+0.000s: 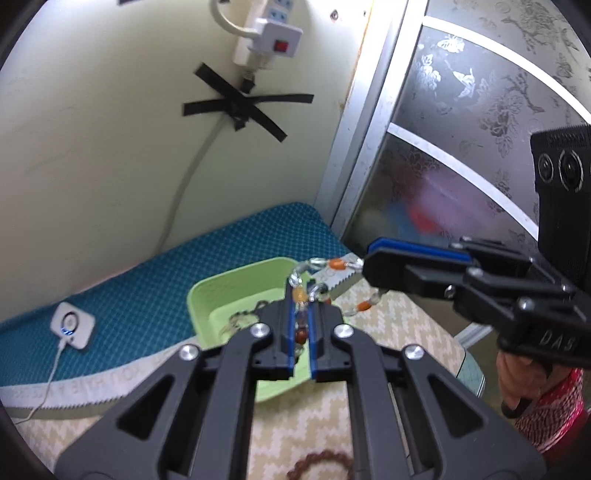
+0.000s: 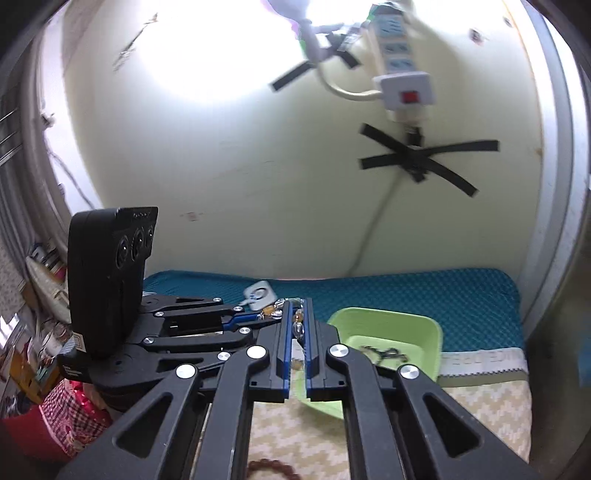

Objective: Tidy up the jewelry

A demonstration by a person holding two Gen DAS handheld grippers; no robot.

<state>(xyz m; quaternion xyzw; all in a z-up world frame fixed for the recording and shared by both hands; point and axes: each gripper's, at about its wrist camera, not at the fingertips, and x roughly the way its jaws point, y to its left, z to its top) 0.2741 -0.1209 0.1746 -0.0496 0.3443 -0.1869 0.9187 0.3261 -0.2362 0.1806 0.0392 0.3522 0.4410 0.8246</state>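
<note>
Together left gripper (image 1: 302, 325), right gripper (image 2: 296, 332) clamp beaded bracelet (image 1: 334, 264); only right view shows lamp (image 2: 295, 11).

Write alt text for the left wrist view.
The left claw and right claw are both shut on a beaded bracelet, stretching it above a green tray on a patterned cloth.

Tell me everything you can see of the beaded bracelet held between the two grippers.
The beaded bracelet is a loop of clear, orange and brownish beads, glassy-looking. It is stretched in the air over the green tray, pinched by the left gripper and by the right gripper, touching nothing else.
</note>
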